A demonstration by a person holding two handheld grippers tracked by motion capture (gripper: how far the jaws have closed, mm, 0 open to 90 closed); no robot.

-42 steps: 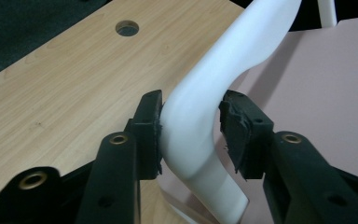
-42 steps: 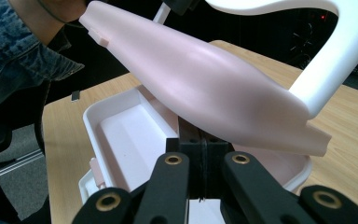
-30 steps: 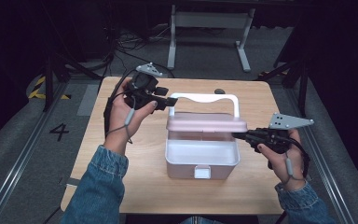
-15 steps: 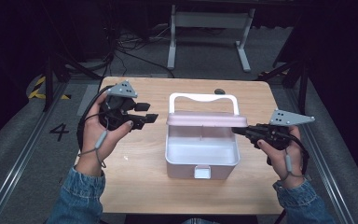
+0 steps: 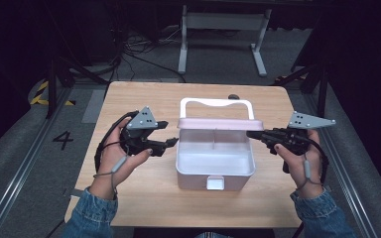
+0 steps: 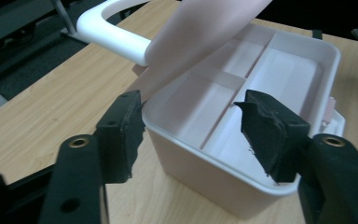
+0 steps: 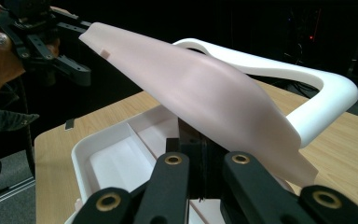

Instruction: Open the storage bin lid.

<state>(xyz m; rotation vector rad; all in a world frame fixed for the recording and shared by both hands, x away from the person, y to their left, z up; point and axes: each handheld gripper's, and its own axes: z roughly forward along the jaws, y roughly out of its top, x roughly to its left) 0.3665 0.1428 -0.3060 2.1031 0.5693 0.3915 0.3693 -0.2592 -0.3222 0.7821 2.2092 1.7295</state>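
A white box (image 5: 193, 173) with inner dividers stands mid-table, its white handle (image 5: 216, 102) folded back. Its pink lid (image 5: 213, 124) is raised and tilted over the far side. My right gripper (image 5: 252, 134) is shut at the lid's right end; in the right gripper view the closed pads (image 7: 196, 149) meet the lid's (image 7: 205, 84) lower edge. My left gripper (image 5: 171, 133) is at the box's left wall. Its jaws have just been opening and now straddle a corner of the box (image 6: 223, 168) without pressing on it, so the left gripper (image 6: 191, 130) is open.
The wooden table (image 5: 144, 198) has bare room left, right and in front of the box. A small dark object (image 5: 233, 95) lies behind the handle. Beyond the far edge are a metal stand (image 5: 223, 20) and floor cables.
My left gripper left the lid's left end, swung out to the left, then came down to the box's left wall with wider jaws. The lid stays raised. The right gripper has not moved.
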